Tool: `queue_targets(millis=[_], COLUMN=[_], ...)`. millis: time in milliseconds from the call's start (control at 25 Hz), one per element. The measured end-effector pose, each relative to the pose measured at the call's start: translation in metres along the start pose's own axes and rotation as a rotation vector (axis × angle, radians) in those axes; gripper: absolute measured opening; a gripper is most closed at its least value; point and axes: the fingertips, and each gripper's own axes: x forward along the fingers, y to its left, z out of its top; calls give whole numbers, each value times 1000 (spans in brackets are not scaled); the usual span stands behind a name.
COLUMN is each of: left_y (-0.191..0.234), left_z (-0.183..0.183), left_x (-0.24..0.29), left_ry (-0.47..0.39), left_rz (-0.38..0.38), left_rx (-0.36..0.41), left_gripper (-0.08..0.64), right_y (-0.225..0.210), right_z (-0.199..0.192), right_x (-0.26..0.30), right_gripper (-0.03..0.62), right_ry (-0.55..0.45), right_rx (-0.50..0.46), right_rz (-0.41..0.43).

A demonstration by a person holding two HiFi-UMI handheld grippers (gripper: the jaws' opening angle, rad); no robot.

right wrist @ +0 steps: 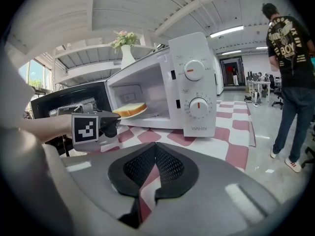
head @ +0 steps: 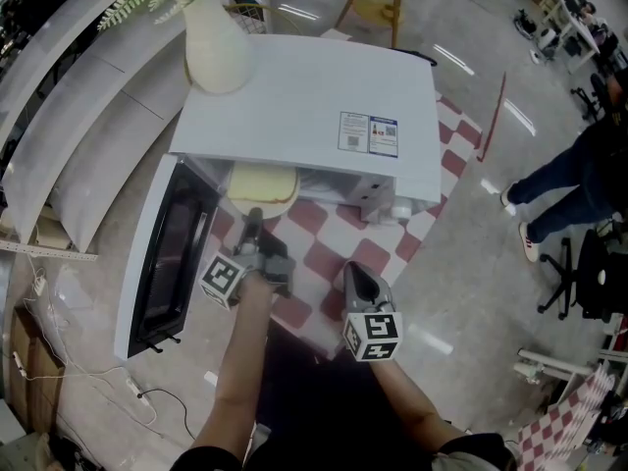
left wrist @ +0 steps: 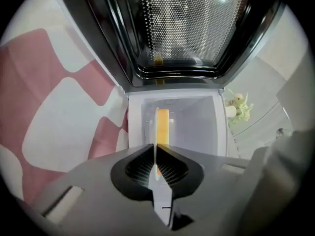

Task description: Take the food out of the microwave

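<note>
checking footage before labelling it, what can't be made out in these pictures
Head view: the top of the microwave hides most of the plate and its inside.
Left gripper view: the bread shows edge-on only.
Right gripper view: the print round the dials is too small to read.

The microwave [head: 294,96] casing is smooth white painted metal with a satin sheen. Its door [head: 172,253] has glossy dark glass over perforated metal mesh. The tablecloth [head: 334,234] is smooth checked cloth. The floor [head: 471,292] is polished and reflective. The vase [head: 216,47] is matt cream. The left gripper [left wrist: 155,149] and right gripper [right wrist: 155,146] have matt grey plastic bodies with black ribbed pads [left wrist: 140,169]. The plate [right wrist: 140,113] is smooth and the bread [right wrist: 129,108] is porous.
</note>
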Motion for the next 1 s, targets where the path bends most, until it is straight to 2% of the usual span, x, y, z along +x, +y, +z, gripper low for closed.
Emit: queue_targets(millis=[1000], left_y=[-9], left_z=[-28], left_x=[-57], left_ry=[-20], left_rz=[-3], left_rx=[-24], left_gripper=[24], right_y=[-4], right_z=[12], right_x=[-33], right_gripper=[1], right_ry=[-52], right_rx=[3], right_rz=[7])
